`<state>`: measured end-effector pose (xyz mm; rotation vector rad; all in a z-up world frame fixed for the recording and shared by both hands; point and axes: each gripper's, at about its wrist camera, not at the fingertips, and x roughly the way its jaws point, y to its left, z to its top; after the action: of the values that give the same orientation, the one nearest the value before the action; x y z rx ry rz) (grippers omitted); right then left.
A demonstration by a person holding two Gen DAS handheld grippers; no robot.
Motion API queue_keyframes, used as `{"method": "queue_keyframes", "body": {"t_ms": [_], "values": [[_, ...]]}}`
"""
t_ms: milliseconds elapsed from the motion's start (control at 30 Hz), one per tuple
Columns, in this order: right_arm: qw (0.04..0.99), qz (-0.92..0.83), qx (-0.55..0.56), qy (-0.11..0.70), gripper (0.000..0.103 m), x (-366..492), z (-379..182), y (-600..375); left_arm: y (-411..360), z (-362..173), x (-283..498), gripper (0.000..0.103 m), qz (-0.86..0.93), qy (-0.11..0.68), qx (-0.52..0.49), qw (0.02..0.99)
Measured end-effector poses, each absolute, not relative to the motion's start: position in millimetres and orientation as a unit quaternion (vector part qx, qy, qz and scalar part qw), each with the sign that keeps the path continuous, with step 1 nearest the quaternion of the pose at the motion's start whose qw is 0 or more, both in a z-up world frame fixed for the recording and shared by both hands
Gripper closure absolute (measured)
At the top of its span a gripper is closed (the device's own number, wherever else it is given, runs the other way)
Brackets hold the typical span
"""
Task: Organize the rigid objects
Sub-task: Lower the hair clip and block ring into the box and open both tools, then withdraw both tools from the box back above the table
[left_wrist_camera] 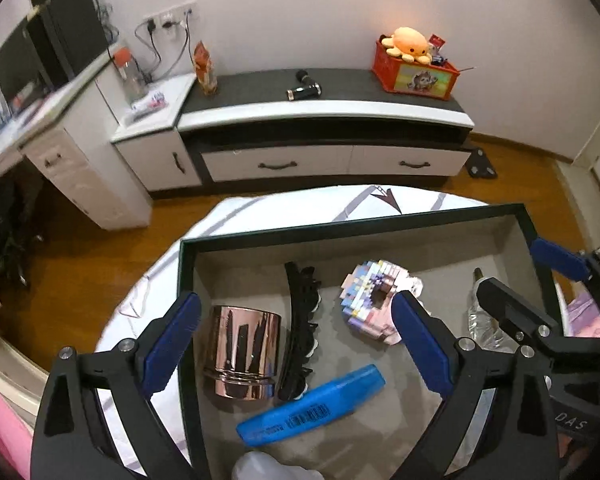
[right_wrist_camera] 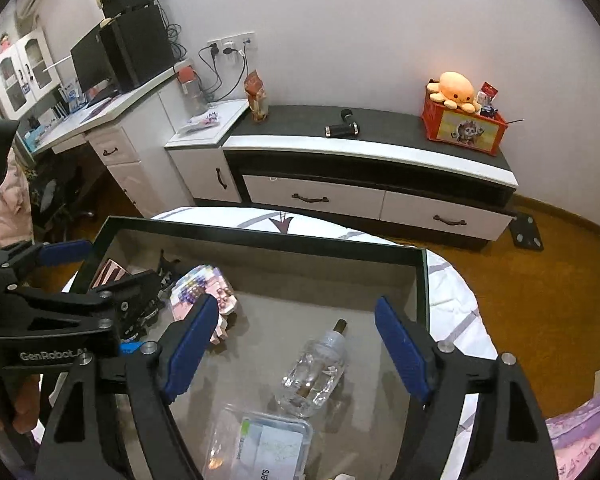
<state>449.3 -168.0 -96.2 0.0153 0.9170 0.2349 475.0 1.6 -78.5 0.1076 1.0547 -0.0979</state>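
- Two tools, both spread wide, gripping nothing: left tool (left_wrist_camera: 296,344), right tool (right_wrist_camera: 296,348).
- One tray (left_wrist_camera: 339,228) (on bed) holds one copper cup (left_wrist_camera: 242,350), one hair clip (left_wrist_camera: 300,332), one blue marker (left_wrist_camera: 311,404), one block figure (left_wrist_camera: 373,300), one clear bottle (right_wrist_camera: 313,372).

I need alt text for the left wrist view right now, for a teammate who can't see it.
The left gripper hangs open over a dark-rimmed tray holding a shiny copper cup on its side, a black hair clip, a blue marker and a pastel block model. The right gripper, also open, reaches in beside a clear bottle.
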Motion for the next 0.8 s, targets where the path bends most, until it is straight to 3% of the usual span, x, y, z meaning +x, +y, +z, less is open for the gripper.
{"method": "queue_keyframes", "body": {"t_ms": [800], "values": [[0.891, 0.110, 0.002, 0.441, 0.021, 439.7, -89.4, -172.4, 1.7, -62.5, 461.2, 0.006, -0.030, 0.486, 0.081, 0.870]]}}
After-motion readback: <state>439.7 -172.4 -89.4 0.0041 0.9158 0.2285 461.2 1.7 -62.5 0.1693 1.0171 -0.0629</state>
